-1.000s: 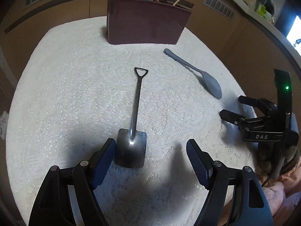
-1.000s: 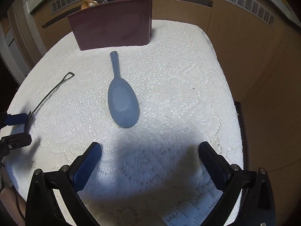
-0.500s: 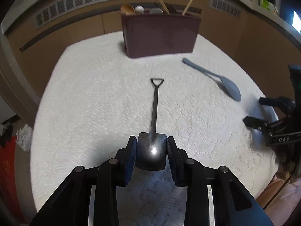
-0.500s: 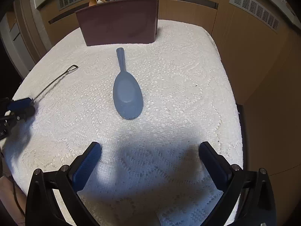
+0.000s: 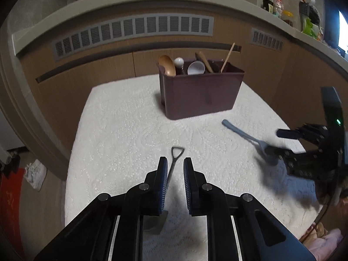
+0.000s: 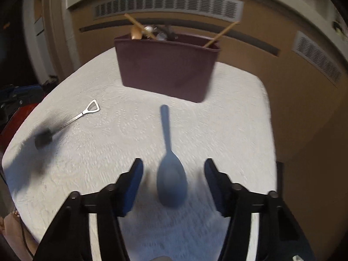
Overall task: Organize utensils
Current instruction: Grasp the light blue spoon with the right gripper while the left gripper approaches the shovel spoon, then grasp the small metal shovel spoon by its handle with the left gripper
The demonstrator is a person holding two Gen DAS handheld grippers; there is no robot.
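Most of the sorting looks done: the brown caddy [image 5: 200,93] at the far side of the white lace-covered surface [image 5: 121,130] already holds wooden spoons, a white scoop and chopsticks standing upright. Two pieces are left out in front of it.

My left claw [image 5: 175,169] is narrowed around the shaft of a small metal shovel-shaped spoon [image 5: 174,164]. Its triangular loop handle points toward the caddy and its flat blade shows below my fingers. The pads look nearly shut on it, though a sliver of gap shows on one side, so I cannot tell whether the grip is firm.

My right claw [image 6: 173,174] is wide open and holds nothing — it hovers with the bowl of a blue plastic spoon [image 6: 170,169] between its pads. This view is motion-blurred, so contact is uncertain.

There is open cloth between both spoons and the caddy. The surface's rounded edge drops away on the left, and a wooden cabinet wall stands close behind the caddy — little room beyond it.
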